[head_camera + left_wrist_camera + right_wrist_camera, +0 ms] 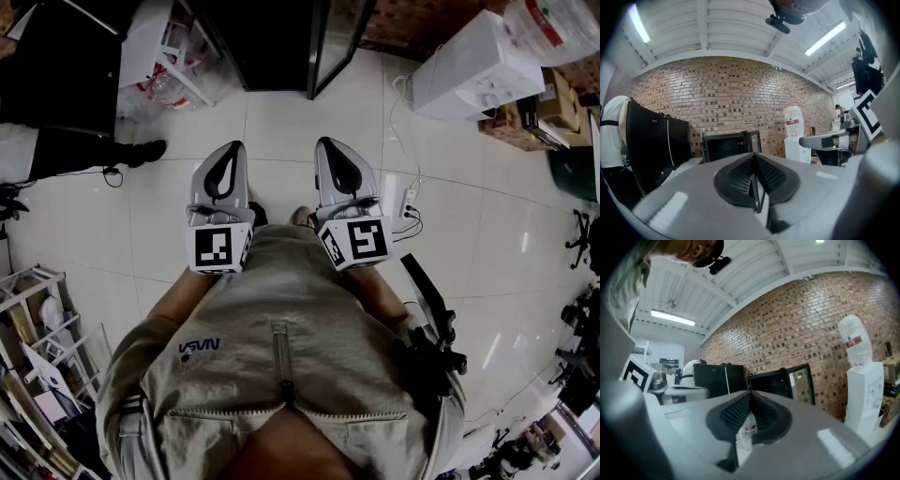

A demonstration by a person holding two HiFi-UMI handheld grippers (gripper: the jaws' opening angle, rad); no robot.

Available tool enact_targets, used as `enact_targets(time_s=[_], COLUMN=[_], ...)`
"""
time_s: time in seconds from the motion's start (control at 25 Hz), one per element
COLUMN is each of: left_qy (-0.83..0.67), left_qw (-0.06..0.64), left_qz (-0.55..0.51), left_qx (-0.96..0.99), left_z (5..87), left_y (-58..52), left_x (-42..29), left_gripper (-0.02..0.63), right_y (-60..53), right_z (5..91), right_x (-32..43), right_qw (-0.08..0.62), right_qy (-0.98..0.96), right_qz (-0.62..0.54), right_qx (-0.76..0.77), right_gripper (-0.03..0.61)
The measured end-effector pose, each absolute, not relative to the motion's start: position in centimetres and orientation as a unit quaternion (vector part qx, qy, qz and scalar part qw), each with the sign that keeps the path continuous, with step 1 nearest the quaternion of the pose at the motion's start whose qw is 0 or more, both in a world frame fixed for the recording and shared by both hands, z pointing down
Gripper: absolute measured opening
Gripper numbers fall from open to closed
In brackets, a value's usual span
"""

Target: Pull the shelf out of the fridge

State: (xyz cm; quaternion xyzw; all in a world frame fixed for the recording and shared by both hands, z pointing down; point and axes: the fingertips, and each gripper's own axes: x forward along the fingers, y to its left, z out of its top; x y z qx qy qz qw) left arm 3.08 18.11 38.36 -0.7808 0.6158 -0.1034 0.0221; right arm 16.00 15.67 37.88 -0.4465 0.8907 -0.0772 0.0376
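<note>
The small black fridge (pixel 272 37) stands on the floor ahead of me with its glass door (pixel 330 42) swung open to the right. Its inside is dark and no shelf can be made out. It also shows in the left gripper view as the fridge (pixel 726 146) and in the right gripper view as the fridge (pixel 768 383). My left gripper (pixel 228 150) and right gripper (pixel 330 145) are held side by side at my chest, well short of the fridge, pointing at it. Both are shut with nothing between the pads, as the left gripper (pixel 753 157) and right gripper (pixel 750 394) views show.
A white water dispenser (pixel 473 70) stands right of the fridge, with boxes (pixel 553 103) beyond it. A power strip (pixel 409 202) and cable lie on the tiled floor at right. A person in black (pixel 56 122) stands at left. A white rack (pixel 37 319) is at lower left.
</note>
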Motion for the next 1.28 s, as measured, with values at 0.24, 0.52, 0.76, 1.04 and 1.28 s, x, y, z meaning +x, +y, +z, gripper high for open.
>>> enact_targets(time_s=[0.24,0.52,0.76,1.04,1.28], left_qy=[0.603,0.573,0.557,0.546,0.551], left_qw=[0.009,0.008,0.004,0.021,0.036], left_qz=[-0.078,-0.051,-0.046,-0.03,-0.021], left_qx=[-0.794,-0.818,-0.829,-0.837,-0.834], left_z=[38.3,38.4,38.6,36.6,35.2], left_y=[14.9,8.7,2.9,-2.8,-7.5], left_x=[2.1,-0.8,-6.8,-11.7,-13.6], left_gripper=[0.006,0.006,0.006,0.006,0.006], right_y=[13.2,8.3,3.0,-2.6,-7.8], right_z=[38.4,38.3,38.2,36.6,34.8], right_x=[14.1,11.1,5.0,0.8,-2.0], right_qw=[0.026,0.001,-0.013,-0.018,-0.018], right_qy=[0.889,0.873,0.865,0.848,0.848], right_qz=[-0.072,-0.059,-0.054,-0.035,-0.007], right_qx=[-0.452,-0.484,-0.499,-0.528,-0.53], right_gripper=[0.002,0.002,0.002,0.002,0.002])
